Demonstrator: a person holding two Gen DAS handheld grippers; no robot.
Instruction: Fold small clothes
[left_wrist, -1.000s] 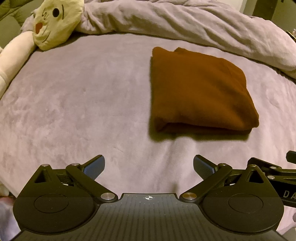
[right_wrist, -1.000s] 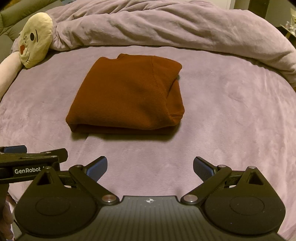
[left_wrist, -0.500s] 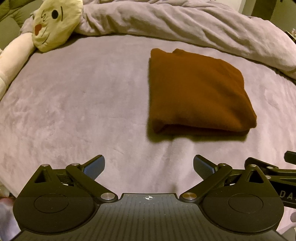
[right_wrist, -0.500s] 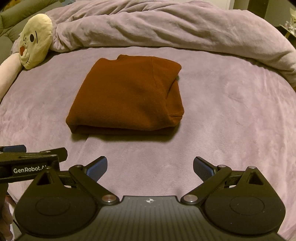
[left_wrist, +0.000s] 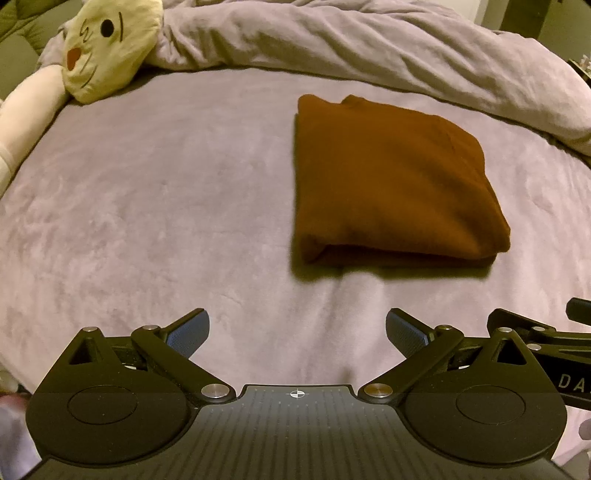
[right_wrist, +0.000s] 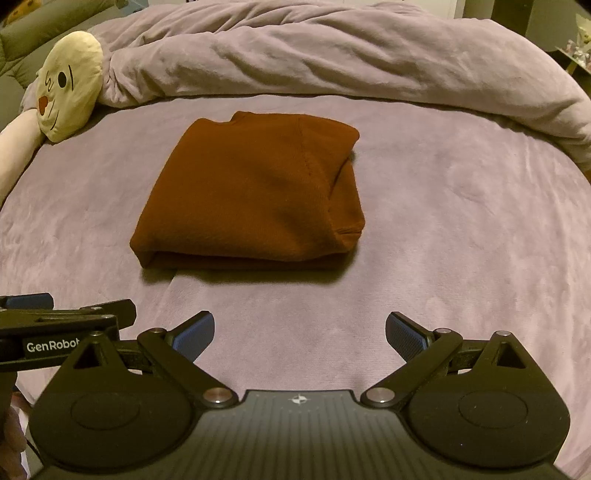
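1. The brown garment (right_wrist: 247, 195) lies on the purple bed cover (right_wrist: 461, 229), already folded into a thick, compact rectangle. Its folded edge faces near, and a sleeve or hem is tucked in along its right side. Nothing touches it.

2. The left gripper (left_wrist: 297, 332) hangs near the front edge of the bed with its jaws spread wide and nothing between the blue pads (left_wrist: 188, 332). The garment sits far and to its right, well apart.

3. The right gripper (right_wrist: 300, 332) is likewise released — jaws wide, empty — and faces the garment almost head on, with a strip of bare cover between the pads and the near fold.

4. Both tools sit side by side and drawn back, which I judge to mean the folding is finished or nearly so. They may be held clear so the garment shows whole and is not disturbed.

5. A rumpled duvet (right_wrist: 332, 55) is pushed to the far side, probably to leave a flat patch for folding. A cream plush toy (left_wrist: 110, 44) with a drawn face lies at the far left, out of the way.

6. Writing: the left tool's body, seen in the right view, reads "GenRobot". The right tool's body, seen at the edge of the left view, shows "DA", then the frame cuts it off.
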